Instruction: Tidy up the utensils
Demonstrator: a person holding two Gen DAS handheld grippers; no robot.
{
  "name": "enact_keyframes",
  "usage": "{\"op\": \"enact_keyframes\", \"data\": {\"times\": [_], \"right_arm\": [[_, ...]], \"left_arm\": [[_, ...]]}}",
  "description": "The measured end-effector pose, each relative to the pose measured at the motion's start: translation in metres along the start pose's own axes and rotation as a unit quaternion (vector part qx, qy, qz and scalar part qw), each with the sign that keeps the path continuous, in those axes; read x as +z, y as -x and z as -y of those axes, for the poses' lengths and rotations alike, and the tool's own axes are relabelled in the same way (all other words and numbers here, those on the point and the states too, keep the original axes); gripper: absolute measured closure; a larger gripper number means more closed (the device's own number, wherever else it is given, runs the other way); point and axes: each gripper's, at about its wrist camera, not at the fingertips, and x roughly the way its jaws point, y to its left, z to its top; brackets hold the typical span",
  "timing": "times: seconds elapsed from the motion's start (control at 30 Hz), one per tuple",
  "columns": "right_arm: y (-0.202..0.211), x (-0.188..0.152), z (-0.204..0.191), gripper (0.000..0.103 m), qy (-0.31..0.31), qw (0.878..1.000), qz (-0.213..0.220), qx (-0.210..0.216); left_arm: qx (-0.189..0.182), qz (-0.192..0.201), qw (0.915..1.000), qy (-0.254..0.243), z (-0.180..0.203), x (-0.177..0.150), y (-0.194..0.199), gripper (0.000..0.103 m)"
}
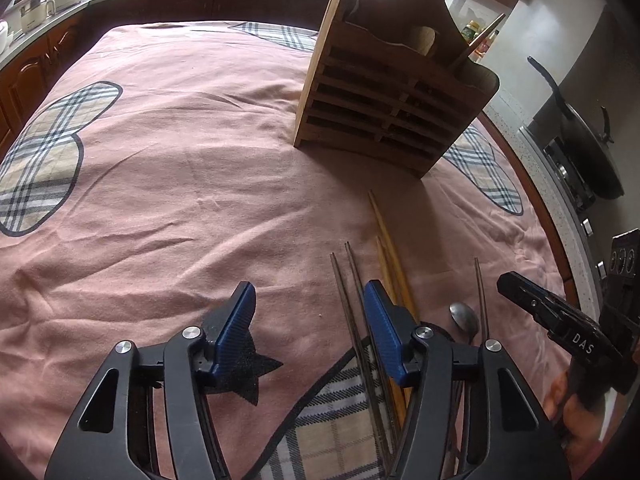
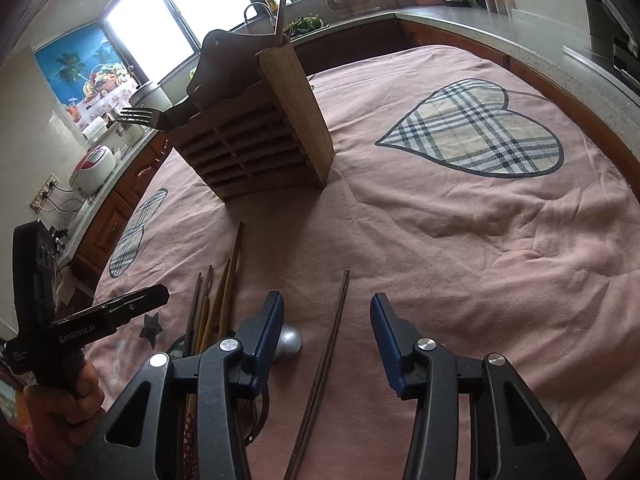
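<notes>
Both grippers are held with jaws spread wide and nothing gripped. Between the fingers of the left gripper (image 1: 310, 312) only the pink tablecloth (image 1: 180, 208) and a black star patch are seen; its right finger lies over a bundle of metal chopsticks (image 1: 348, 292) and bamboo chopsticks (image 1: 390, 248). A steel spoon (image 1: 464, 318) is seen just right of that finger. Between the fingers of the right gripper (image 2: 326, 330) a single dark chopstick (image 2: 334, 332) is laid lengthwise on the cloth, untouched, with the spoon's bowl beside the left finger. Farther out, a slatted wooden utensil holder (image 2: 256, 148) is stood upright on the cloth, a fork (image 2: 140, 116) and a long handle projecting from it.
</notes>
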Motion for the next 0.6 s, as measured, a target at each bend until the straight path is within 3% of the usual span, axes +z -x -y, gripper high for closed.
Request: {"op": "enact_keyframes", "data": {"times": [0.17,0.3,0.37,0.47,0.6], "right_arm": [[-0.013,0.003,0.002,0.071,0.005,1.000,-0.019,-0.014],[-0.025,0.004,0.002,0.078,0.013,0.999,-0.034,-0.027],[-0.028,0.004,-0.001,0.079,0.023,0.999,-0.035,-0.034],[-0.032,0.006,-0.008,0.079,0.041,0.997,-0.040,-0.045],[-0.036,0.007,-0.015,0.082,0.063,0.995,-0.045,-0.058]], "left_arm": [[0.002,-0.018,0.9997,-0.016,0.008,0.006,-0.019,0.059],[0.028,-0.014,0.9982,-0.052,0.018,0.009,-0.026,0.064],[0.043,-0.012,0.9965,-0.071,0.021,0.009,-0.029,0.078],[0.053,-0.008,0.9939,-0.096,0.023,0.006,-0.029,0.088],[0.045,-0.012,0.9930,-0.109,0.022,0.004,-0.028,0.094]]}}
